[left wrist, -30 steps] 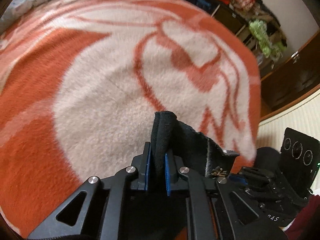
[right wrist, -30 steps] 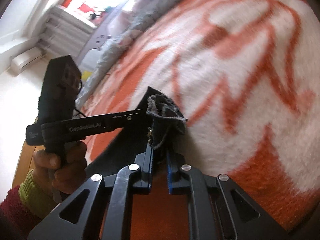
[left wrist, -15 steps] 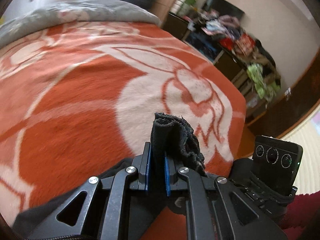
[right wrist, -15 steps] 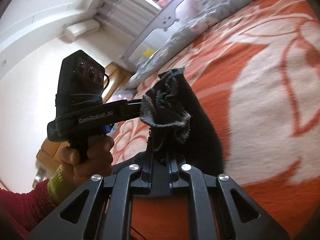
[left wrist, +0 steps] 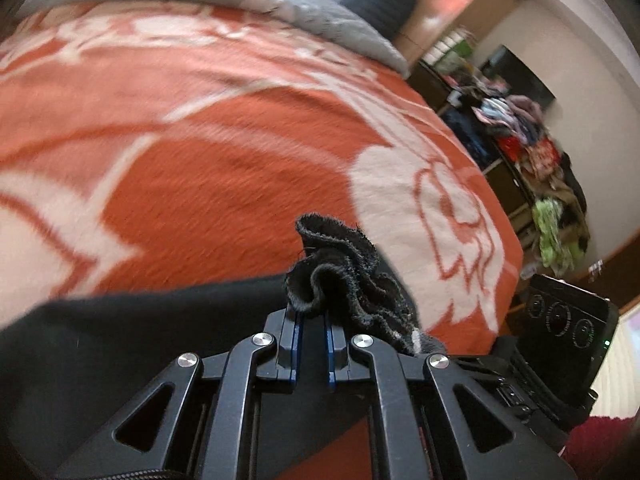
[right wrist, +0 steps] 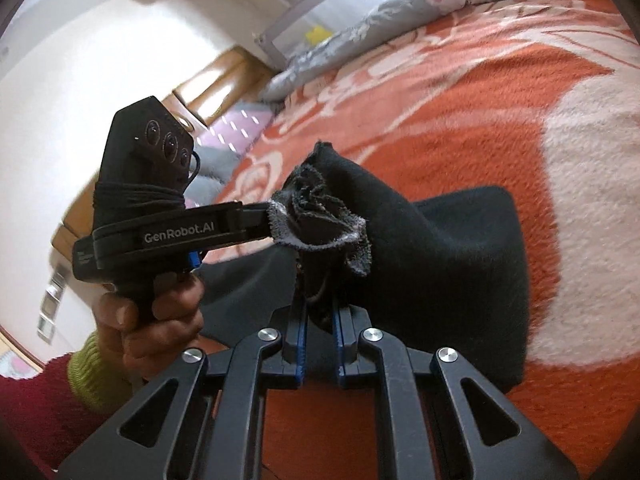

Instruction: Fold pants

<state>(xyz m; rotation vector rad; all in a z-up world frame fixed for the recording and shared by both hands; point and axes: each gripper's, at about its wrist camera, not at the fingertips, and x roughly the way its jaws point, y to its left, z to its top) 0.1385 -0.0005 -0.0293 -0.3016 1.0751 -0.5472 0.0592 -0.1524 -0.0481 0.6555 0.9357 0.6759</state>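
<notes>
Both grippers had carried the black pants [right wrist: 440, 264] farther over the orange blanket [left wrist: 208, 168], left gripper [left wrist: 312, 320] and right gripper [right wrist: 320, 320] each clamped on bunched hem that risked slipping free.

Two grippers [left wrist: 312, 318] [right wrist: 320, 322], one pants [right wrist: 440, 264], one blanket [left wrist: 200, 168].
</notes>
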